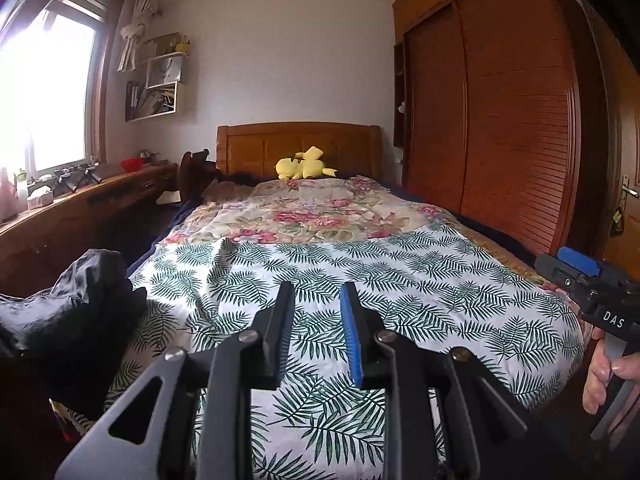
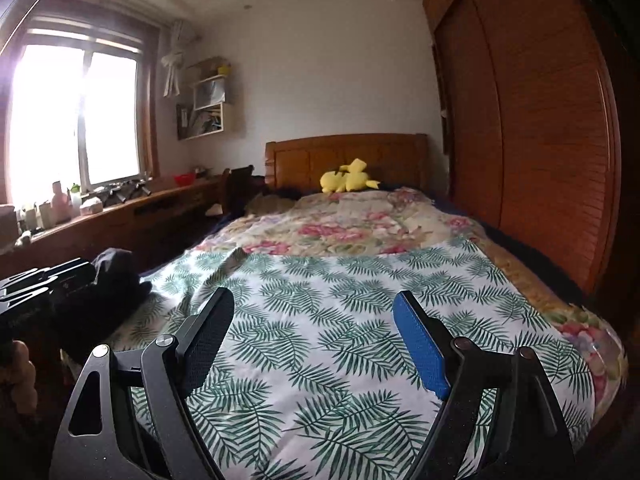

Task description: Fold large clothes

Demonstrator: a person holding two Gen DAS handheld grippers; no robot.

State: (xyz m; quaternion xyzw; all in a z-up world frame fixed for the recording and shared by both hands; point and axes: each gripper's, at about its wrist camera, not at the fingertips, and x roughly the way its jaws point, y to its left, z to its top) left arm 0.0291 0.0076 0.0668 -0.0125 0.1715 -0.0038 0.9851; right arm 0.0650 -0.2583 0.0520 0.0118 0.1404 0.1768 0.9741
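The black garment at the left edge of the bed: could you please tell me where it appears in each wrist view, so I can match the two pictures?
Left wrist view: the black garment is bunched at the lower left, large, beside the leaf-print cover.
Right wrist view: black garment sits left of centre, smaller, partly behind the left hand-held gripper.
Shared landmark: the yellow plush toy against the headboard.
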